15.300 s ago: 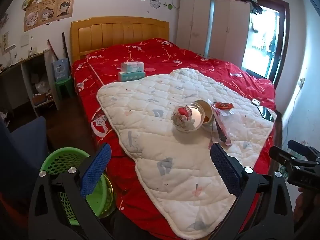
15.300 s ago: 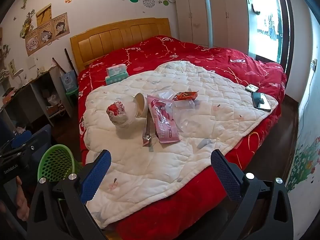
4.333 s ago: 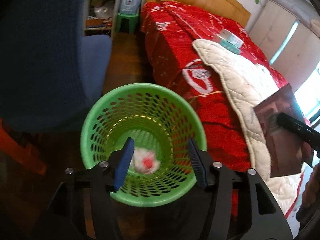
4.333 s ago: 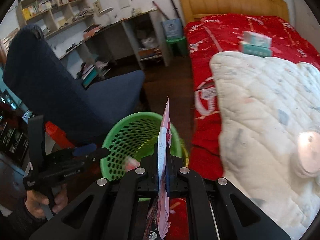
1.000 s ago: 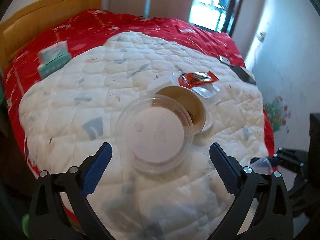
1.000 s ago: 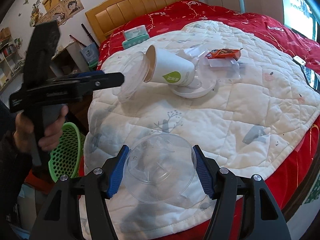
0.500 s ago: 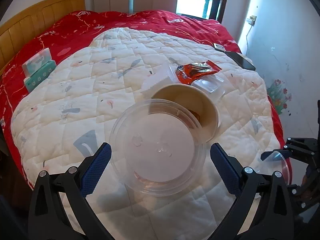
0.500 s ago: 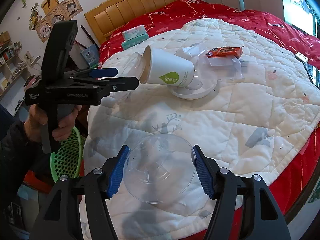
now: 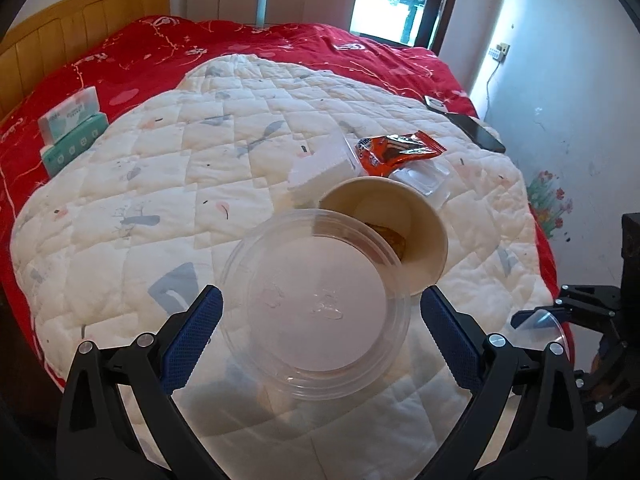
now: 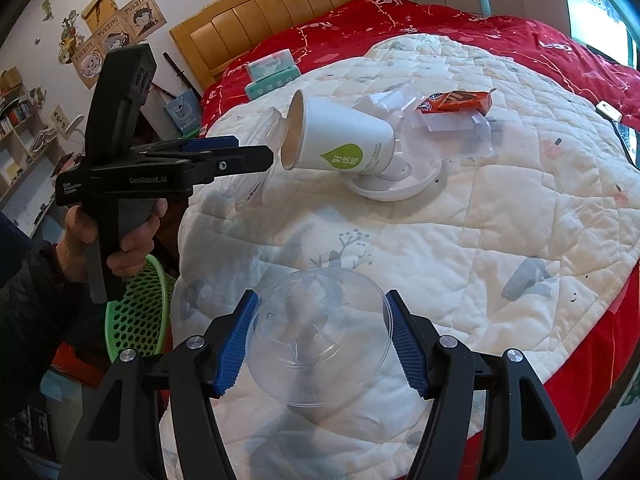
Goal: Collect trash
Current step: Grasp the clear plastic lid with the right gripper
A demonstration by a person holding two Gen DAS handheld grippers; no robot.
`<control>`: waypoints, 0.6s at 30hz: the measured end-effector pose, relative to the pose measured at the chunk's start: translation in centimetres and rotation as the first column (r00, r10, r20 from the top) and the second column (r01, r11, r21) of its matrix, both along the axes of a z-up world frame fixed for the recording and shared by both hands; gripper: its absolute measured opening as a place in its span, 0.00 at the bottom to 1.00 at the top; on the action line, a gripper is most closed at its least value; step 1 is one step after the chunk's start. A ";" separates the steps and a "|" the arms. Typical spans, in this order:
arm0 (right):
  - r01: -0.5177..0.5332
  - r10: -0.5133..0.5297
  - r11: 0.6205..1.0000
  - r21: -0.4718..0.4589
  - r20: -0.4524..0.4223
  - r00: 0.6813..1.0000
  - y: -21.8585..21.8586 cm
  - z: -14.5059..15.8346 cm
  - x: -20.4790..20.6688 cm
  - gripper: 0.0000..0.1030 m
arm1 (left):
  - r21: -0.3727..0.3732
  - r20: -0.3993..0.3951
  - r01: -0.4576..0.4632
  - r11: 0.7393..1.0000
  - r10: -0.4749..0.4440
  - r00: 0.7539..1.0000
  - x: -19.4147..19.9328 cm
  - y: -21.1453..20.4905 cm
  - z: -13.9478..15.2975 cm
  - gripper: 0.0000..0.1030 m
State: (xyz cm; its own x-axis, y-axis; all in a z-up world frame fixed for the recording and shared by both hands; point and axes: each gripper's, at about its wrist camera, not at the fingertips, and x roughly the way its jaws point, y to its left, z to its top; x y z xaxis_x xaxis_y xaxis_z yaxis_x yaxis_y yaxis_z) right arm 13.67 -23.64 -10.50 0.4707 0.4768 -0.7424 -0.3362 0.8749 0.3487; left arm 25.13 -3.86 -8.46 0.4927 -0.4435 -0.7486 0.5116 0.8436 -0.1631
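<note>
A clear plastic bowl [image 9: 316, 312] lies on the white quilt [image 9: 168, 184] between the open fingers of my left gripper [image 9: 320, 332], neither pad touching it. A paper cup [image 9: 384, 232] lies tipped beside it, its base on a white lid [image 10: 390, 184]. My right gripper [image 10: 322, 344] is shut on a clear round lid [image 10: 318, 344] and holds it above the quilt's near edge. An orange snack wrapper [image 9: 396, 150] and clear plastic packaging [image 10: 456, 128] lie beyond the cup. In the right wrist view the left gripper [image 10: 256, 156] reaches the bowl [image 10: 252, 168] from the left.
A green mesh basket [image 10: 138, 316] stands on the floor left of the bed. Tissue packs [image 9: 72, 130] lie on the red bedspread [image 9: 280, 46]. A phone [image 9: 476, 132] lies at the bed's far right corner. A wooden headboard [image 10: 288, 12] stands behind.
My left gripper has moved closer over the clear bowl, its fingers now either side of it. My right gripper still holds the clear lid in about the same place.
</note>
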 end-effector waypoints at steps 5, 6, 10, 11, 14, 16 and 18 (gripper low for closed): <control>-0.002 0.002 1.000 -0.001 -0.002 1.000 0.0 0.0 0.2 0.61 | -0.076 -0.047 -0.013 0.997 0.009 0.999 0.8 1.0 -0.7 0.95; -0.002 0.002 1.000 -0.001 -0.003 1.000 0.0 0.0 0.2 0.61 | -0.087 -0.063 -0.023 0.996 0.017 0.998 1.0 1.1 -1.0 0.95; -0.003 0.003 1.000 0.000 -0.004 1.000 0.0 -0.1 0.4 0.61 | -0.141 -0.125 -0.038 0.989 0.020 0.992 1.4 1.7 -2.0 0.95; -0.002 0.002 1.000 0.000 -0.004 1.000 0.0 -0.1 0.4 0.61 | -0.150 -0.124 -0.044 0.988 0.025 0.992 1.3 1.8 -2.0 0.95; -0.002 0.002 1.000 0.002 -0.008 1.000 0.0 -0.2 0.5 0.61 | -0.175 -0.100 -0.030 0.984 0.013 0.995 0.9 2.2 -1.8 0.95; -0.002 0.002 1.000 0.008 -0.011 1.000 0.1 -0.3 0.5 0.61 | -0.162 -0.067 -0.029 0.986 0.018 0.998 0.5 2.3 -1.5 0.95; -0.003 0.003 1.000 0.009 -0.013 1.000 0.2 -0.4 0.6 0.61 | -0.152 -0.055 -0.027 0.988 0.018 0.998 0.4 2.5 -1.4 0.95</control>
